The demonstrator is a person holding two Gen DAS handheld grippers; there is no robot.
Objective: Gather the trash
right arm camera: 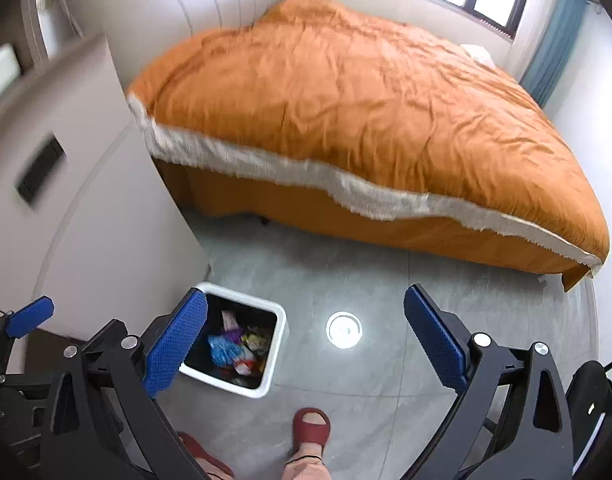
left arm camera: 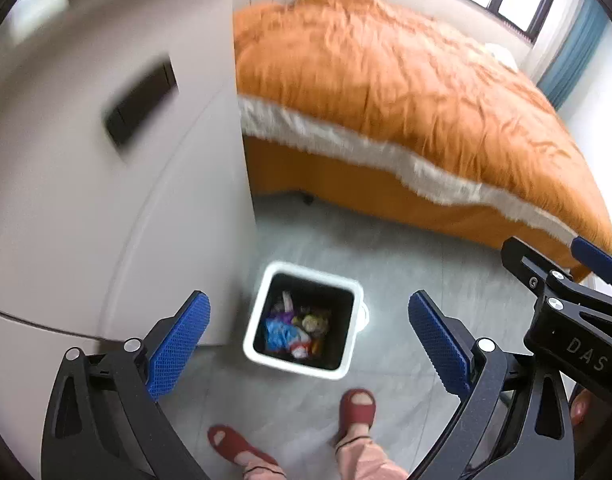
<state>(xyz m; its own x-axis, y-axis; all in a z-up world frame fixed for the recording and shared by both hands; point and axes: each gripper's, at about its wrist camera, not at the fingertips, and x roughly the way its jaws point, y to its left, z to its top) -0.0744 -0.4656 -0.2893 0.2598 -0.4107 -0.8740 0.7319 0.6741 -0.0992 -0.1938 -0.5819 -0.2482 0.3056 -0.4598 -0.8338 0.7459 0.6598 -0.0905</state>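
Observation:
A white square trash bin (left arm camera: 258,316) stands on the grey floor below me, with colourful wrappers (left arm camera: 294,330) inside. My left gripper (left arm camera: 308,340) is open and empty, held high above the bin. My right gripper (right arm camera: 304,342) is open and empty too, above the floor just right of the bin (right arm camera: 276,354). The wrappers (right arm camera: 234,348) also show in the right wrist view. The right gripper's fingers (left arm camera: 594,258) show at the right edge of the left wrist view.
A white cabinet (left arm camera: 106,160) stands left of the bin. A bed with an orange quilt (right arm camera: 366,100) fills the far side. My feet in red sandals (left arm camera: 356,408) stand just before the bin. A bright round light reflection (right arm camera: 344,330) lies on the floor.

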